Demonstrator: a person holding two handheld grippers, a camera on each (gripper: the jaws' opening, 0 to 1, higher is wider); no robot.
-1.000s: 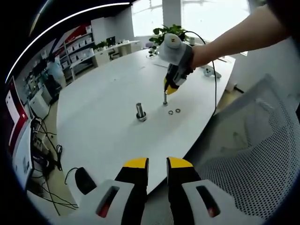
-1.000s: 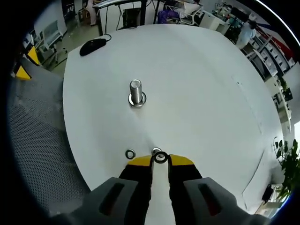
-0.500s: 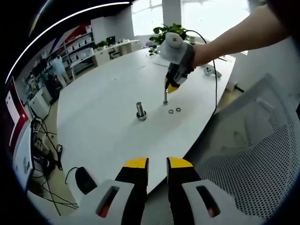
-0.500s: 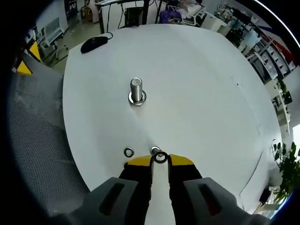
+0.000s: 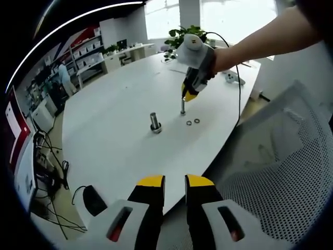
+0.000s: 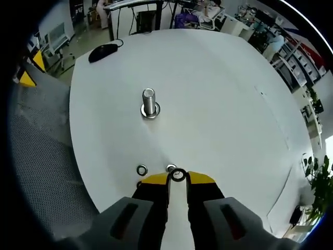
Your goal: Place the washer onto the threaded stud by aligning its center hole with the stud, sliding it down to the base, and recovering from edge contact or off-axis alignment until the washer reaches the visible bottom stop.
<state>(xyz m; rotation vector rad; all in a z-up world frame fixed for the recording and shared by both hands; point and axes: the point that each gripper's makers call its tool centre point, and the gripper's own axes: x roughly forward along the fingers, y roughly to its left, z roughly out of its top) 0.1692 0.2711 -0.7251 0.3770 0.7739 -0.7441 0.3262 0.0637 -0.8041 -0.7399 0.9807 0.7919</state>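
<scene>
A steel threaded stud [image 6: 148, 102] stands upright on its wide base on the white table [image 6: 218, 99], also seen as the stud [image 5: 154, 122] from the other side. My right gripper [image 6: 178, 177] is shut on a small metal washer [image 6: 178, 175], held at its yellow tips above the table near the edge. Two more washers [image 6: 141, 170] lie flat on the table just below it, the washers [image 5: 192, 122] showing beside the right gripper [image 5: 187, 97]. My left gripper [image 5: 175, 181] hangs off the table's near edge with a narrow gap between its fingers and nothing held.
A black computer mouse [image 6: 104, 50] lies at the table's far edge, seen as the mouse [image 5: 93, 200] near my left gripper. A grey mesh chair [image 5: 281, 156] stands beside the table. A cable [image 5: 239, 94] trails from the right gripper. Desks, shelves and plants fill the room behind.
The right gripper has lifted slightly with the washer and the right view has shifted a little. The left gripper has stayed still.
</scene>
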